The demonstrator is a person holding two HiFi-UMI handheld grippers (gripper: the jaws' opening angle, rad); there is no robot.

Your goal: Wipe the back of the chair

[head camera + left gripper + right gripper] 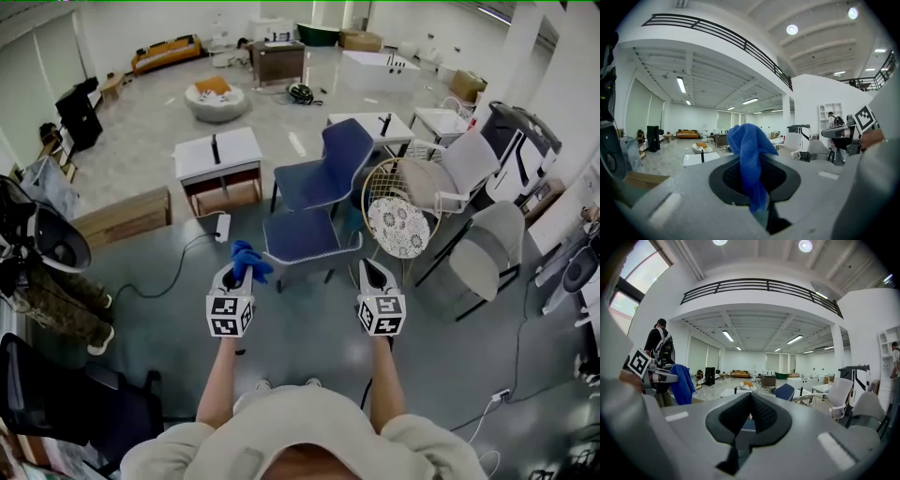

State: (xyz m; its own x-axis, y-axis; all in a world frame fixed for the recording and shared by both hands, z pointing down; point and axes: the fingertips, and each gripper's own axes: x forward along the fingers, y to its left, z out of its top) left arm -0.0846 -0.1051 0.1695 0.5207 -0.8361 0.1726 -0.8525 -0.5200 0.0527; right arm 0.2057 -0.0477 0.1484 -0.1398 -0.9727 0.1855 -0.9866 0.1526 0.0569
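Observation:
The blue chair (323, 192) stands just ahead of me, its back (346, 150) at the far side and its seat (302, 234) towards me. My left gripper (234, 272) is shut on a blue cloth (250, 260), held a little short of the seat's left corner. In the left gripper view the cloth (749, 143) sticks up from the closed jaws of the left gripper (757, 164) and droops over them. My right gripper (368, 269) is shut with nothing in it, level with the left one. In the right gripper view the right gripper (750, 399) points towards the chair (785, 392).
A round wicker chair (400, 220) with a lace cushion touches the blue chair's right side. Grey and white chairs (489, 246) crowd the right. White low tables (217, 155), a wooden box (124, 216) and a power strip (222, 227) with its cable lie to the left.

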